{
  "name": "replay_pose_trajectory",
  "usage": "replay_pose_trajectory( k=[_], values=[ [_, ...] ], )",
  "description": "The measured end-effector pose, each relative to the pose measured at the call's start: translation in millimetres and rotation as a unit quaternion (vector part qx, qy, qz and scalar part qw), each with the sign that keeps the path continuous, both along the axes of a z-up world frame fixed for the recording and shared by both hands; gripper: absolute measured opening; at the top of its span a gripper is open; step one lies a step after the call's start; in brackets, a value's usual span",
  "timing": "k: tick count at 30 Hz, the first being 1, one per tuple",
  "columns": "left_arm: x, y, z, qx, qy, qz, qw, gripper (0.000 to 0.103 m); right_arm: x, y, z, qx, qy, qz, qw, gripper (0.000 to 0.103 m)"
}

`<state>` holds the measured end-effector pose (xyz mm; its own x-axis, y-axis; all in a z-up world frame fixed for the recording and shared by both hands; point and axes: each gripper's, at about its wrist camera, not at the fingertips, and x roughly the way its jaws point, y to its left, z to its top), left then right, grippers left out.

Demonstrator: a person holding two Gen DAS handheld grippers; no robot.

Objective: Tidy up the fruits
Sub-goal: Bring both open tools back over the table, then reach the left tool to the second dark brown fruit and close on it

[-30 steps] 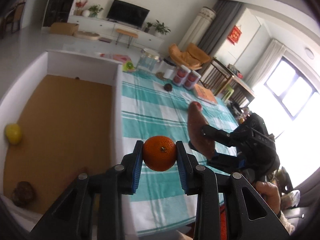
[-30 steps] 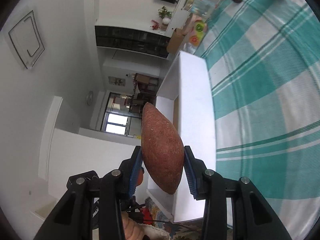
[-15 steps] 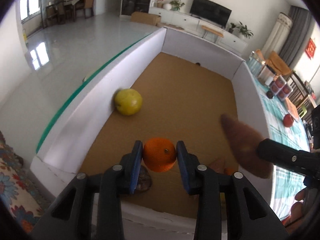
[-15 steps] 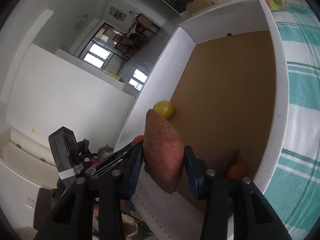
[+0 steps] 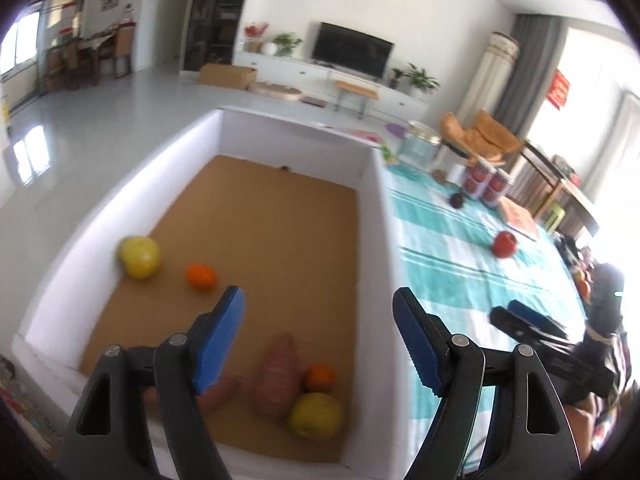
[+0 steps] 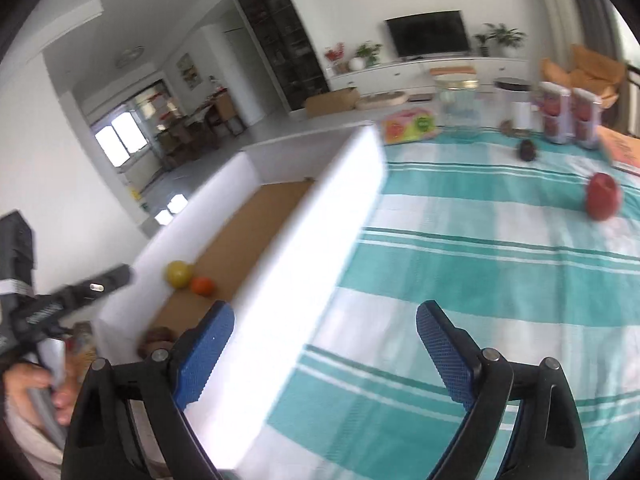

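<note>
in the white box (image 5: pixel 372 216), round orange (image 5: pixel 201 276), reddish sweet potato (image 5: pixel 277 372)

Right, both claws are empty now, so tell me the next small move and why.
Probably swing the right claw toward the red apple on the checked tablecloth. Its jaws are opening with nothing between them, it already faces that side, and the apple is lying outside the white box that holds the other fruit.
</note>
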<state>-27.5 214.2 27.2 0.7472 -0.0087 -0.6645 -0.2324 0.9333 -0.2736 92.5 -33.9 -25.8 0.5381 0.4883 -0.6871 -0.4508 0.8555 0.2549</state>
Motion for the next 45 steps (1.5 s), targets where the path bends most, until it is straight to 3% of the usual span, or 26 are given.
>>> replay_pose_trajectory(
  k=[3,6,8,9,12,18,24,31,36,39,45],
  values=[
    [18.1,-58.1,2.0,-0.013,-0.003,-0.084,0.9964,0.084,20.0,-84.9,-29.2,-0.045,0.005,-0.101,0.994,0.092],
    [40.5,-116.5,-4.8,-0.027,0.016,-0.165,0.9858,0.084,12.0,-166.9,-42.7,-0.051,-0.01,-0.194,0.98,0.092],
    [57.1,-154.1,-12.5,-0.018,0.027,-0.209,0.9773,0.084,9.0,-207.3,-44.4,0.004,0.011,-0.264,0.965,0.092],
    [67.1,-170.3,-17.3,-0.005,0.034,-0.223,0.9743,0.084,6.2,-220.3,-39.2,0.038,0.003,-0.274,0.961,0.092],
    [93.9,-207.5,-32.8,0.021,0.047,-0.235,0.9707,0.084,5.2,-216.3,-28.8,0.012,-0.025,-0.294,0.956,0.092],
    [152.4,-232.3,-74.3,0.036,0.066,-0.179,0.981,0.084,16.8,-187.6,-46.8,-0.064,0.006,-0.285,0.956,0.092],
    [205.5,-236.1,-105.9,0.056,0.078,-0.132,0.9865,0.084,22.0,-175.4,-58.3,-0.09,0.011,-0.265,0.96,0.092],
    [270.5,-241.2,-111.6,0.111,0.075,-0.122,0.9835,0.084,27.3,-178.6,-71.7,-0.091,0.045,-0.266,0.959,0.092],
    [337.3,-239.1,-118.3,0.098,0.076,-0.142,0.982,0.084,28.9,-172.9,-74.3,-0.104,0.048,-0.256,0.96,0.099],
    [376.1,-241.9,-127.3,0.123,0.09,-0.147,0.9772,0.084,30.5,-171.9,-75.0,-0.103,0.051,-0.251,0.961,0.103],
    [441.7,-241.5,-126.9,0.118,0.085,-0.142,0.9792,0.086,34.9,-163.9,-76.9,-0.133,0.055,-0.246,0.958,0.103]
  ],
)
